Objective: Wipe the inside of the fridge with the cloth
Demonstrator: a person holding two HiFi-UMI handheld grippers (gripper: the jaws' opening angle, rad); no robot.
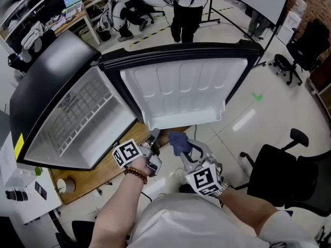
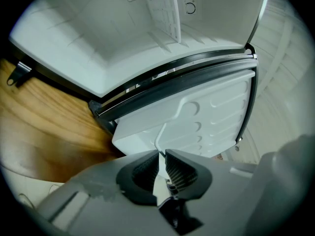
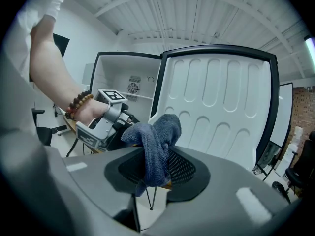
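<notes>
The little fridge (image 1: 77, 112) stands on the wooden table (image 1: 111, 169) with its door (image 1: 186, 87) swung wide open. The fridge is black outside and white inside. A wire shelf (image 1: 85, 112) sits inside it. The door sticks out past the table's edge, over the floor (image 1: 243, 118).

The left gripper (image 1: 153, 141) is at the door's near edge. Its jaws are almost together, and they pinch the thin white rim of the door between them.

The right gripper (image 1: 185, 150) is just beside it, in front of the door and not touching the fridge. Its jaws are clamped on the blue cloth (image 1: 179, 141). The cloth bunches up above the jaws and a bit hangs down below them.

The mouth of the fridge is open, with nothing in the way. To the right of the door the floor is bare as far as a black chair (image 1: 282, 174). A person (image 1: 186, 9) stands far off, behind the fridge.

There is a yellow sticker (image 1: 19, 144) on the fridge's front edge, and a white paper label (image 2: 165, 9) inside. The print on both is too small to read.
</notes>
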